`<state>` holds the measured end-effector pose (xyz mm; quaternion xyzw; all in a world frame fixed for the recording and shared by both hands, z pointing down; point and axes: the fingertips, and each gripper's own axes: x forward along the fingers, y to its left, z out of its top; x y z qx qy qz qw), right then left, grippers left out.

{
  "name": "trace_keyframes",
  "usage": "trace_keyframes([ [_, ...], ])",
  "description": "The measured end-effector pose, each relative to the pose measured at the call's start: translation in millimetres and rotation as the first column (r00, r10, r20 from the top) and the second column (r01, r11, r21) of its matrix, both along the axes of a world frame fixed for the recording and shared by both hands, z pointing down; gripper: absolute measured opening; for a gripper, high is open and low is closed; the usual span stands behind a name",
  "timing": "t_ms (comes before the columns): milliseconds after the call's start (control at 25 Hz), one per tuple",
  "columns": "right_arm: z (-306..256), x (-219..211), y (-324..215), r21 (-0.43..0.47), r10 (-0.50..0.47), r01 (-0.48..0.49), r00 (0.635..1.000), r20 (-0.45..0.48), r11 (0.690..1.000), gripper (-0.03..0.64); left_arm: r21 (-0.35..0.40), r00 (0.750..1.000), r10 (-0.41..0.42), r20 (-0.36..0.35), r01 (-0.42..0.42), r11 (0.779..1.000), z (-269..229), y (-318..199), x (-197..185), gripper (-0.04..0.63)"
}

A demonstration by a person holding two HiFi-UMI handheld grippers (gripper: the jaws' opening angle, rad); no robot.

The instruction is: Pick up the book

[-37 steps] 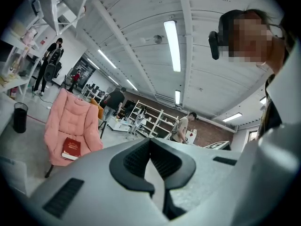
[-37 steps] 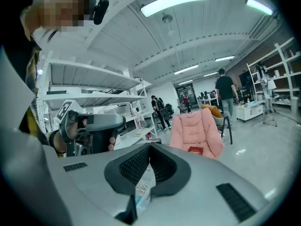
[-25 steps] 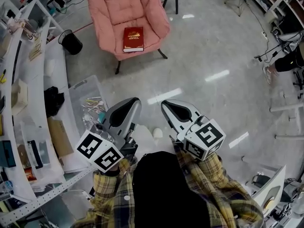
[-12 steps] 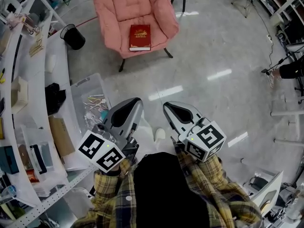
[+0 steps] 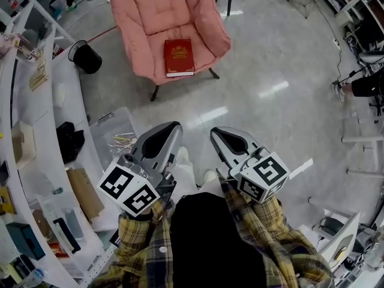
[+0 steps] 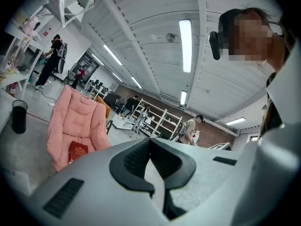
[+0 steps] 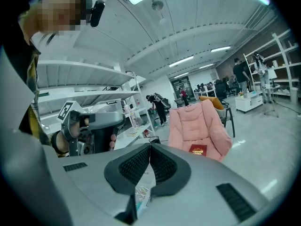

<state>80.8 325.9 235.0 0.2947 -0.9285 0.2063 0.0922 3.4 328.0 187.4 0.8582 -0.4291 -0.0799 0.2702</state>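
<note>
A red book (image 5: 179, 57) lies flat on the seat of a pink padded chair (image 5: 144, 17) at the top of the head view. My left gripper (image 5: 170, 128) and right gripper (image 5: 218, 132) are held side by side well short of the chair, over the grey floor. Both are shut with nothing between the pads. In the left gripper view the shut left gripper (image 6: 150, 141) points past the book (image 6: 77, 150), which sits at the lower left. In the right gripper view the book (image 7: 198, 149) lies ahead and right of the shut right gripper (image 7: 150, 146).
A black bin (image 5: 84, 57) stands left of the chair. A clear plastic box (image 5: 117, 138) with small items sits on the floor by my left side. White shelving (image 5: 36, 137) runs along the left. A person (image 5: 367, 81) is at the right edge.
Chair and book have slid lower in the head view as both grippers travel towards them. The shelving has shifted back along the left. Both jaws stay shut.
</note>
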Motion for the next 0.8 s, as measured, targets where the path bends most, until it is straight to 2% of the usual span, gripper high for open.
trace_keyframes([
  [360,11.7,-21.2,-54.5,-0.029,0.111,-0.111,0.994,-0.023,0.993,0.018,-0.042,0.997,0.077,-0.010,-0.077,0.996,17.4,-47.7,-39.5,0.005],
  [640,31.6,-22.7,-74.9,-0.090,0.128,-0.133,0.990,-0.054,0.987,0.018,-0.081,0.993,0.114,-0.025,-0.115,0.990,31.7,-77.3,-38.5,0.005],
  [800,36.8,-21.3,-98.1,-0.096,0.111,-0.117,0.992,-0.059,0.988,0.018,-0.087,0.996,0.084,-0.030,-0.087,0.992,37.0,-103.3,-40.9,0.005],
])
